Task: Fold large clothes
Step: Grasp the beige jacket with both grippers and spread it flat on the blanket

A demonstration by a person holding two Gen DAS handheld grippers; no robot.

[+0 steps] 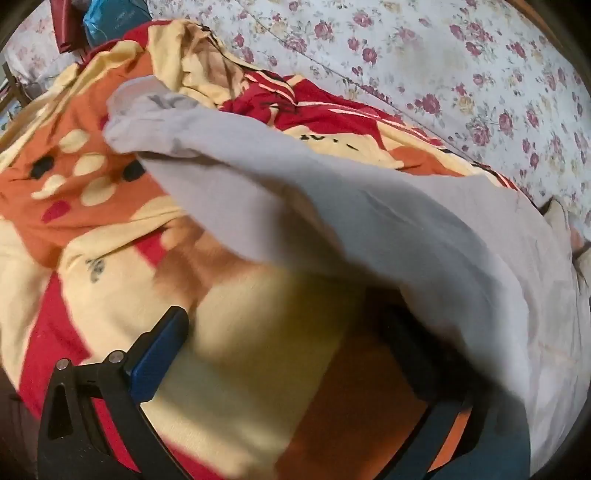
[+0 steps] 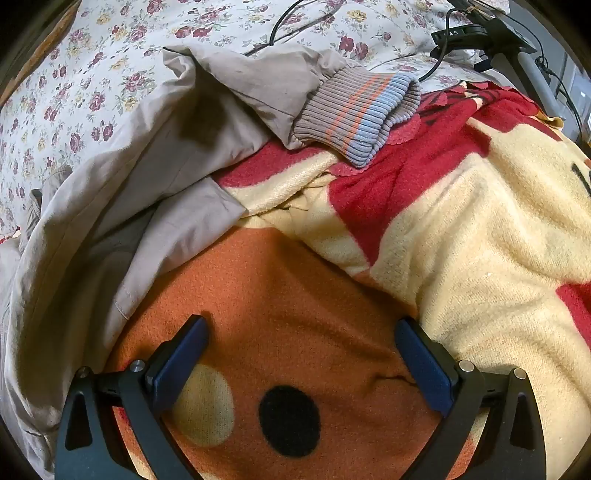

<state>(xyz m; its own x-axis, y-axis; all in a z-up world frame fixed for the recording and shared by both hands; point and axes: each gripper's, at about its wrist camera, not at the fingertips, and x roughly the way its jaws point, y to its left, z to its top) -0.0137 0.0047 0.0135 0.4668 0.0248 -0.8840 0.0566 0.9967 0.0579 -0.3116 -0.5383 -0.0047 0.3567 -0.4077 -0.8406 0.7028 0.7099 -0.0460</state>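
A beige-grey jacket [image 1: 332, 206] lies blurred across a fleece blanket [image 1: 92, 192] patterned in orange, red and cream. My left gripper [image 1: 284, 347] is open just above the blanket. Its left finger [image 1: 159, 354] is plain, and the jacket's edge partly covers its right finger [image 1: 406, 350]. In the right wrist view the jacket [image 2: 110, 221] lies crumpled at the left, with its ribbed cuff [image 2: 358, 114], striped orange and blue, resting on the blanket [image 2: 480, 221]. My right gripper [image 2: 303, 350] stands open over an orange patch with nothing between its fingers.
A floral bedsheet [image 1: 461, 74] [image 2: 74, 74] lies under everything. A blue bag [image 1: 110, 18] and a dark red item [image 1: 64, 26] sit at the far left corner. Black cables [image 2: 288, 22] and a black device on a stand [image 2: 491, 33] are at the far right.
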